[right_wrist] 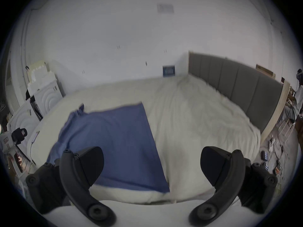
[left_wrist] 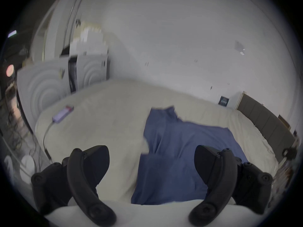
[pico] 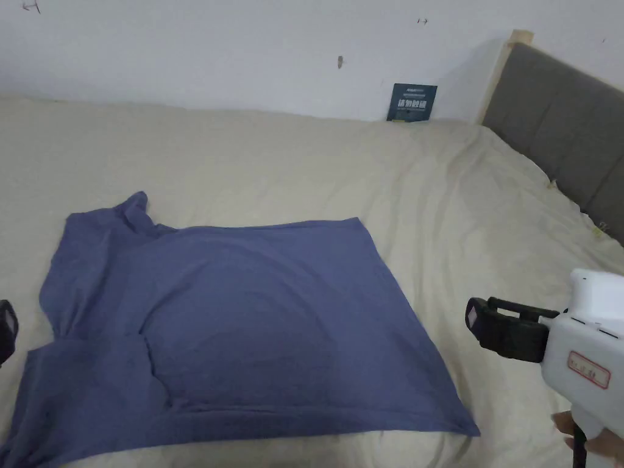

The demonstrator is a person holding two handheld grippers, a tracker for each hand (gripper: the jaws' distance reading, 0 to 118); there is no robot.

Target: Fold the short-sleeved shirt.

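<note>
both grippers gape above blue shirt (pico: 244,317).

The head view's left edge cuts off the shirt (pico: 244,317) at its lower corner and all but a dark sliver of the left gripper (pico: 6,329) — while both gripper views are smeared with blur.

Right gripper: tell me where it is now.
In the head view the right gripper hangs open above the bare bed, off the shirt's right edge near its lower right corner, with the headboard beyond.
</note>
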